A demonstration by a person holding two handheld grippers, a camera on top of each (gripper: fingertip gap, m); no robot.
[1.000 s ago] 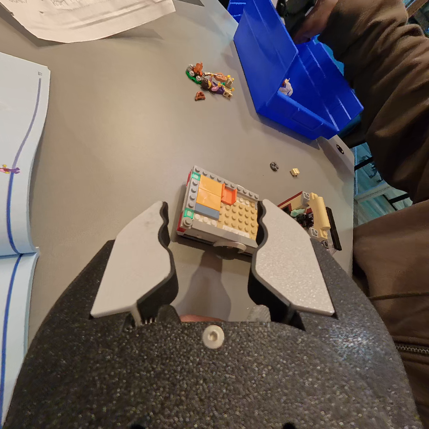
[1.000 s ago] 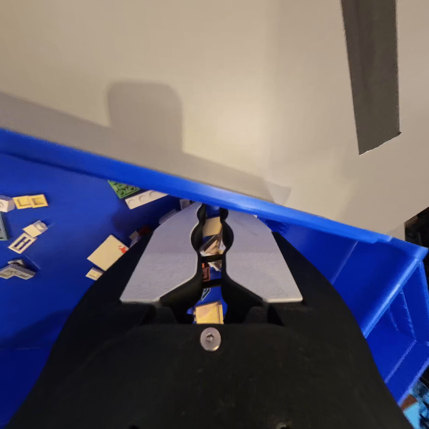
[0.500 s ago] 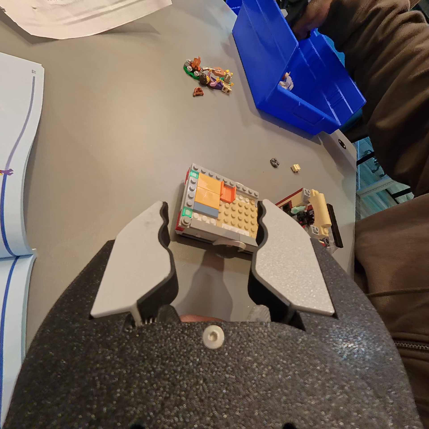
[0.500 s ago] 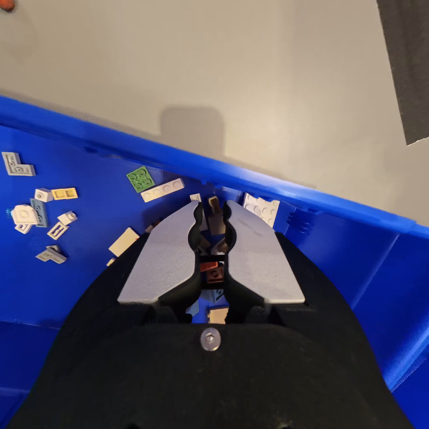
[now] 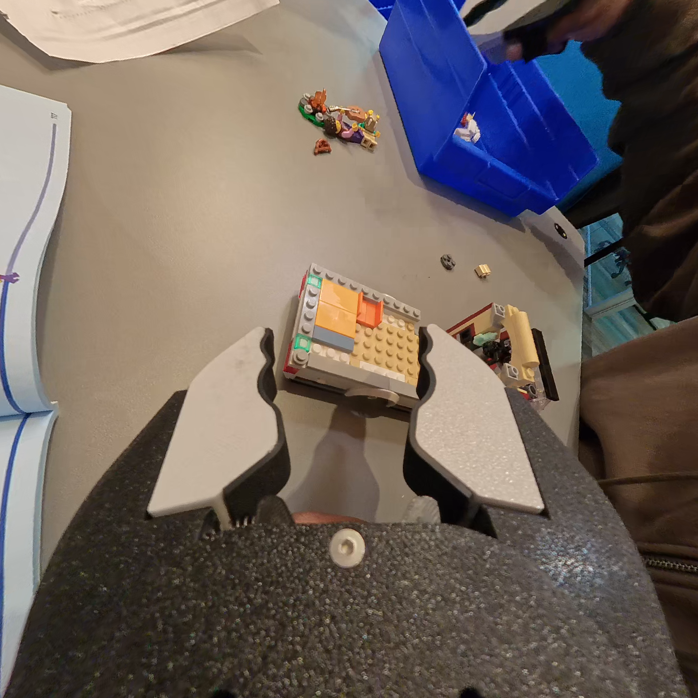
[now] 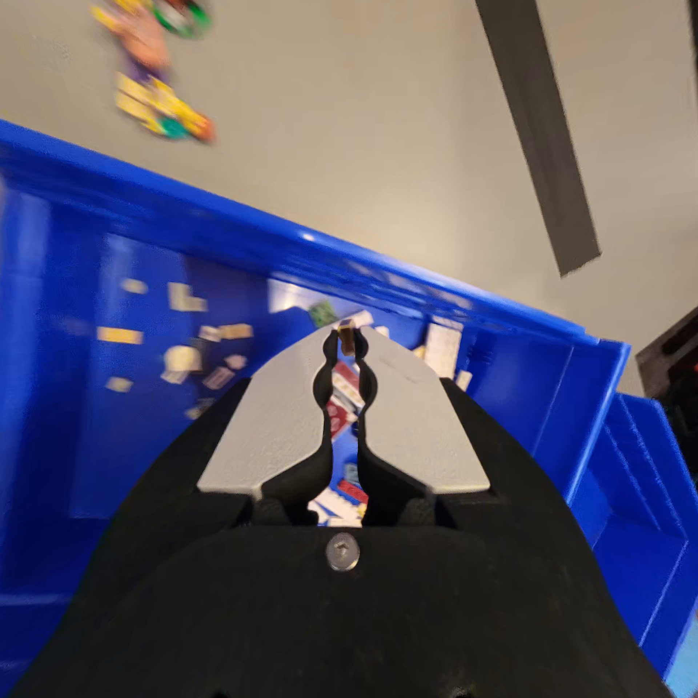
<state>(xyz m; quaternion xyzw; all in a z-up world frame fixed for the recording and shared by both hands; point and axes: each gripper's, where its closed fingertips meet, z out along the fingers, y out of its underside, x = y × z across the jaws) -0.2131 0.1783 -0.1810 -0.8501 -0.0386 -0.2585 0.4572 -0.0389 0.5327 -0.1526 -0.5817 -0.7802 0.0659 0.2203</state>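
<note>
Left wrist view: the left gripper [image 5: 345, 362] stands wide open astride the near edge of the grey-rimmed, tan-studded brick plate [image 5: 359, 332], which lies on the grey table [image 5: 170, 226]; its right pad looks in contact, the left apart, probably steadying it, as a second ago.

Right wrist view: the right gripper [image 6: 346, 342], above the blue plastic bin [image 6: 415, 272], is nearly closed, pinching a small brown brick [image 6: 345, 337] at its tips; a second ago it was lower among the loose bricks.
</note>
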